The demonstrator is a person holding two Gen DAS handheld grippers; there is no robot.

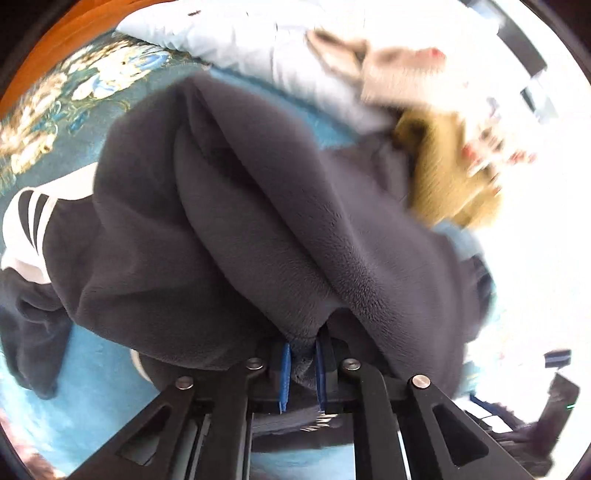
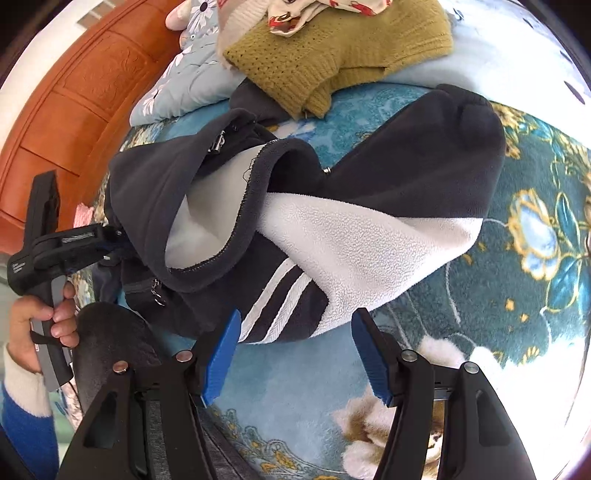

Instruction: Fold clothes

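In the right wrist view, the far left shows a carved orange-brown wooden headboard (image 2: 66, 110) rising behind the bed. Below it the person's left hand (image 2: 40, 325) grips the handle of the left gripper (image 2: 114, 245), whose jaws are pinched tight on a dark edge of the fleece jacket (image 2: 332, 229). The left wrist view confirms this: the left gripper (image 1: 303, 369) has its blue pads (image 1: 286, 373) drawn close together with a tuck of charcoal fleece squeezed between them, and the jacket (image 1: 229, 221) hangs in heavy folds over most of that view, its white panel with black stripes showing at the left.

Moving right, the jacket lies spread across the teal floral bedspread (image 2: 517, 277), partly lifted at its left side. Its collar gapes open to show a pale lining, a zipper pull (image 2: 159, 295) dangles near the lower left, and a white fleece panel with black and white stripes runs toward the front edge.

Behind it, an olive knitted sweater (image 2: 332, 51) rests on a pale blue flowered quilt (image 2: 184, 74), with a red-patterned cloth (image 2: 295, 14) on top.

At the bottom, the right gripper (image 2: 295, 354) has its jaws wide apart, holding nothing, blue pads (image 2: 221, 362) just beside the jacket's striped hem.
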